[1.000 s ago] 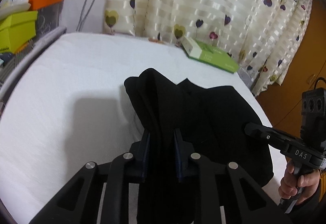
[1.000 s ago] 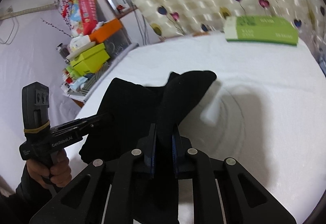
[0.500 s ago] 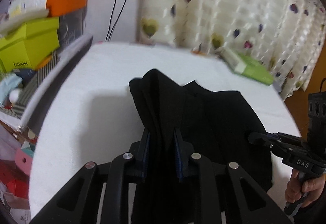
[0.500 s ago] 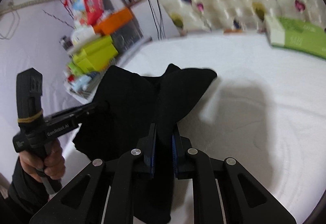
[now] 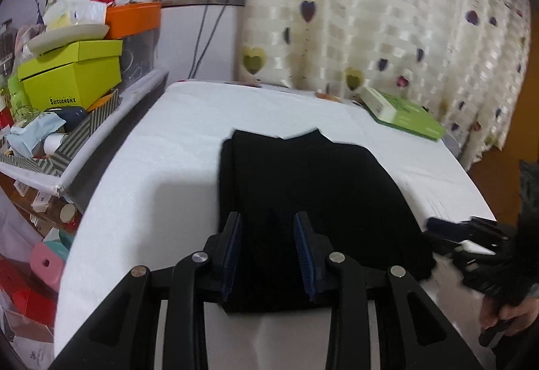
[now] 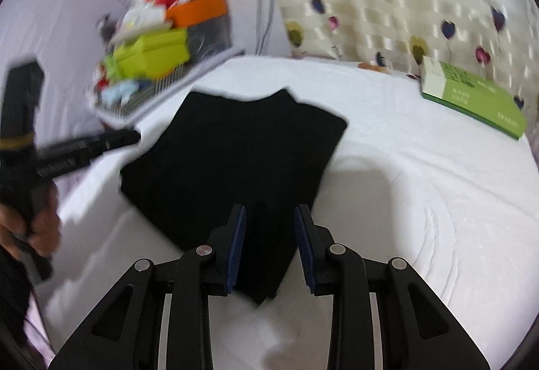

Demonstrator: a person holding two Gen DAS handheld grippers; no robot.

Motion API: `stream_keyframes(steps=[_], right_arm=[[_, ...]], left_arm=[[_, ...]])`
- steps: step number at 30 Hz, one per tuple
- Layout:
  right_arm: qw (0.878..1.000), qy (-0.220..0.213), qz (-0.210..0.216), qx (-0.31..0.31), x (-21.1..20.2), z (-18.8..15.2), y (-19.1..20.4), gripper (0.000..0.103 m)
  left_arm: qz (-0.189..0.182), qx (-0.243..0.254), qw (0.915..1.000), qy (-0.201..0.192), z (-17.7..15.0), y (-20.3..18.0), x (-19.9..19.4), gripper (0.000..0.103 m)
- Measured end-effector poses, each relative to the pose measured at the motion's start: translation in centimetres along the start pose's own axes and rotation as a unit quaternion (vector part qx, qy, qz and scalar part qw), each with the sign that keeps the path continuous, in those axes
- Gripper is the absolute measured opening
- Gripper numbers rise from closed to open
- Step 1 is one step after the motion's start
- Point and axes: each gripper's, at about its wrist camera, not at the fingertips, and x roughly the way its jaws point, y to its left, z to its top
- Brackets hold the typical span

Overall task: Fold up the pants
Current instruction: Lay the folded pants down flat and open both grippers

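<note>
The black pants (image 5: 303, 188) lie folded flat on the white bed (image 5: 175, 174). In the left wrist view my left gripper (image 5: 269, 228) stands open, its blue-padded fingers astride the near edge of the cloth without pinching it. The right gripper (image 6: 271, 223) is open too, over the near right corner of the pants (image 6: 242, 154). Each gripper appears in the other's view: the right one at the far right edge (image 5: 471, 235), blurred, and the left one (image 6: 77, 147) in a hand at the left, also blurred.
A green box (image 5: 401, 112) lies at the bed's far right near the heart-print curtain (image 5: 387, 16). Left of the bed stands a shelf of clutter with a lime box (image 5: 70, 73) and an orange bin (image 5: 133, 18). White bed surface lies right of the pants (image 6: 421, 184).
Both grippers were shut on the lifted pants; they have now opened and the pants have dropped flat on the bed. The views have swung left.
</note>
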Motion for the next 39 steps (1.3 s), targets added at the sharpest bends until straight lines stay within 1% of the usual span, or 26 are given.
stream_keyframes(steps=[2, 4, 5, 7, 10, 12, 17, 21, 22, 23, 24, 28, 39], right_arm=[[0.999, 0.021, -0.026, -0.028, 1.4, -0.9, 1.0, 0.031], [0.999, 0.01, -0.033, -0.034, 1.3, -1.0, 1.1, 0.031], [0.999, 0.014, -0.035, -0.021, 0.8, -0.9, 0.9, 0.031], [1.0, 0.003, -0.027, -0.006, -0.9, -0.9, 0.8, 0.031], [0.999, -0.008, -0.028, -0.017, -2.5, -1.5, 1.8, 0.031], [0.999, -0.002, -0.024, -0.027, -2.9, -2.5, 2.6, 0.031], [0.998, 0.022, -0.029, -0.058, -2.9, -4.9, 4.5, 0.032], [0.997, 0.036, -0.038, -0.063, -2.6, -6.0, 4.8, 0.034], [0.996, 0.04, -0.038, -0.063, -2.5, -6.2, 4.8, 0.037], [0.996, 0.044, -0.037, -0.063, -2.4, -6.4, 4.8, 0.045], [0.996, 0.047, -0.036, -0.062, -2.3, -6.5, 4.7, 0.048], [0.996, 0.052, -0.042, -0.066, -2.0, -7.2, 4.7, 0.048], [0.997, 0.048, -0.03, -0.051, -2.0, -7.4, 4.3, 0.049]], left_arm=[[0.002, 0.009, 0.9999, 0.012, -1.1, -0.8, 0.3, 0.035], [0.023, 0.017, 0.9994, 0.02, -1.8, -1.4, 0.5, 0.035], [0.029, 0.02, 0.9992, 0.017, -2.1, -1.6, 0.1, 0.035], [0.032, 0.018, 0.9993, 0.009, -2.5, -2.1, -1.2, 0.035], [0.047, 0.014, 0.9988, 0.002, -3.6, -2.8, -2.7, 0.035], [0.063, 0.014, 0.9979, 0.007, -4.6, -3.4, -3.0, 0.035], [0.082, 0.023, 0.9961, 0.022, -6.9, -4.9, -3.4, 0.035], [0.087, 0.025, 0.9952, 0.037, -8.3, -5.5, -3.0, 0.035], [0.09, 0.028, 0.9947, 0.04, -8.6, -5.7, -2.8, 0.035], [0.091, 0.029, 0.9944, 0.044, -8.8, -5.8, -2.7, 0.035], [0.09, 0.029, 0.9944, 0.048, -9.0, -5.9, -2.5, 0.035], [0.089, 0.023, 0.9939, 0.06, -9.6, -5.9, -1.8, 0.035], [0.088, 0.025, 0.994, 0.06, -9.8, -5.9, -1.7, 0.036]])
